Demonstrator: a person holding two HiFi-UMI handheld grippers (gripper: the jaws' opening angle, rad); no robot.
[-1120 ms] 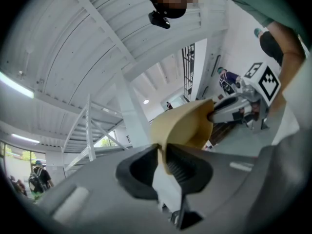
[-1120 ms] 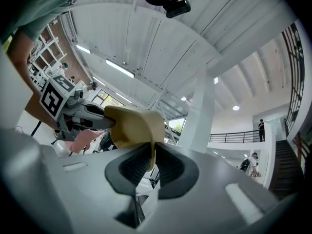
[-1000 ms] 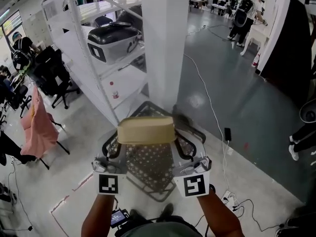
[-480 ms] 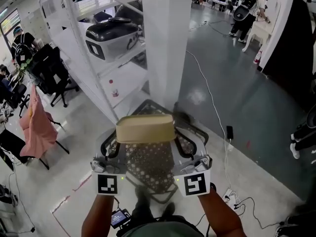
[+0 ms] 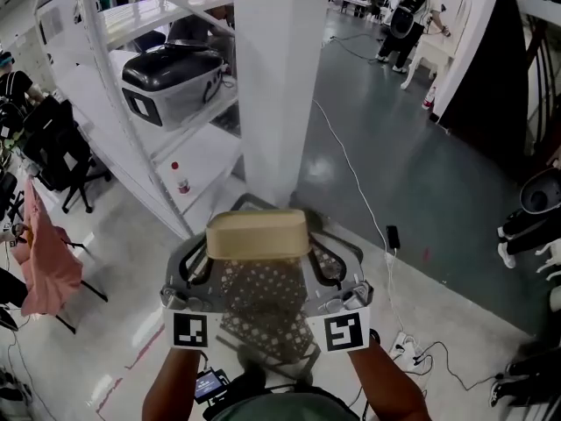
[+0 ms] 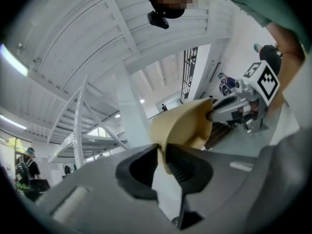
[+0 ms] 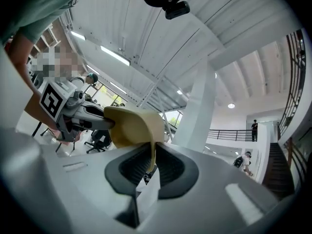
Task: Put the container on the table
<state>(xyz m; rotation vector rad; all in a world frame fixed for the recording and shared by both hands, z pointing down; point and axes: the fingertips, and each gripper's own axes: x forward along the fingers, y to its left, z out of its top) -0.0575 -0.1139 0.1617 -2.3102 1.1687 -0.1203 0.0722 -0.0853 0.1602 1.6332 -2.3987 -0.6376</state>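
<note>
Container (image 5: 257, 234): tan, rectangular, in the air just in front of the base of the white pillar (image 5: 276, 86), carried between the two grippers. Not on any table.

Left gripper (image 5: 209, 253): jaws nearly together, pinched on the thin rim at the container's left end. Right gripper (image 5: 308, 253): same narrow pinch on the right end. Each gripper view shows the tan wall running down between its own dark ribbed pads (image 6: 187, 165).

Writing: only the black-and-white square markers (image 5: 191, 330) on the gripper cubes. The grey-black case (image 5: 171, 82) on the white rack (image 5: 105, 77) left of the pillar carries a black square label, too small to read.

Head view only:
- dark mesh-patterned object (image 5: 263, 314) directly under the container, on the near side of the pillar; can't tell what it is
- white cable (image 5: 351, 165) on the grey floor right of the pillar
- red-capped bottle (image 5: 181, 178) on a low rack shelf left of the pillar
- people (image 5: 408, 16) far back, right of the pillar

Gripper views only (both look upward):
- ceiling beams and strip lights above the pillar
- the head camera from below
- left gripper view: the right gripper's tips (image 6: 212, 115) on the container's far end
- right gripper view: the left gripper's tips (image 7: 105, 123) on the far end, plus a railed balcony (image 7: 234, 133) and stairs right of the pillar
</note>
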